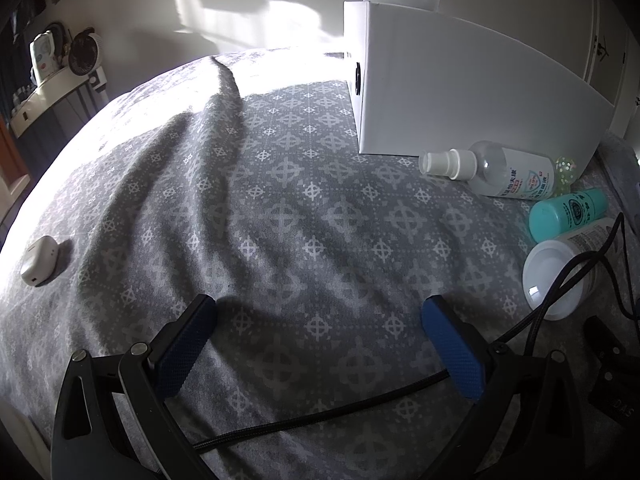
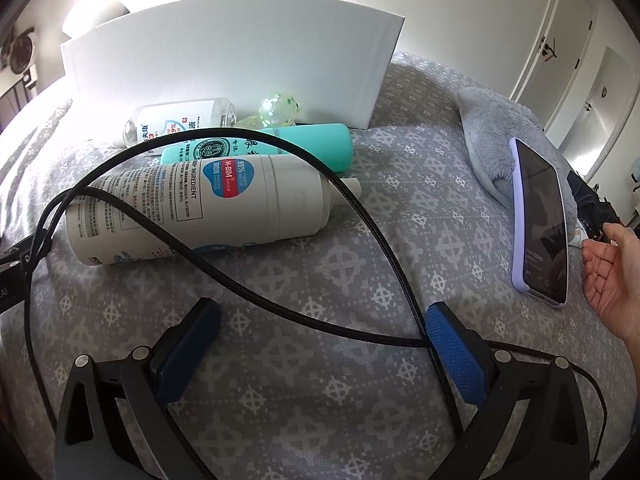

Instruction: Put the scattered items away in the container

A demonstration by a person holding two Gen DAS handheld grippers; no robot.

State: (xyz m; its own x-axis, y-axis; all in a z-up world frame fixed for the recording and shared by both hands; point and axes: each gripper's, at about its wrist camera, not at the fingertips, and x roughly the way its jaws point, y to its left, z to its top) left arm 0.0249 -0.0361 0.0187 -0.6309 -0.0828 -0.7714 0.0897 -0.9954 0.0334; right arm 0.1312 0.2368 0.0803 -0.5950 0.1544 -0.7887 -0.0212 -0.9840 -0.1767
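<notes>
A white box [image 1: 472, 92] stands on the patterned bedspread; it also shows in the right wrist view [image 2: 240, 56]. In front of it lie a clear spray bottle [image 1: 496, 170] [image 2: 180, 122], a green glittery toy [image 1: 566, 172] [image 2: 276, 108], a teal bottle [image 1: 568, 212] [image 2: 280, 146] and a large white bottle [image 1: 560, 276] [image 2: 200, 208]. My left gripper [image 1: 320, 312] is open and empty, low over the bed, left of the bottles. My right gripper [image 2: 320, 320] is open and empty, just in front of the white bottle.
A black braided cable [image 2: 280, 200] loops over the bottles and across the right gripper. A phone [image 2: 540, 220] leans on a grey plush [image 2: 500, 128], with a bare hand [image 2: 608, 276] beside it. A small white case [image 1: 38, 260] lies far left.
</notes>
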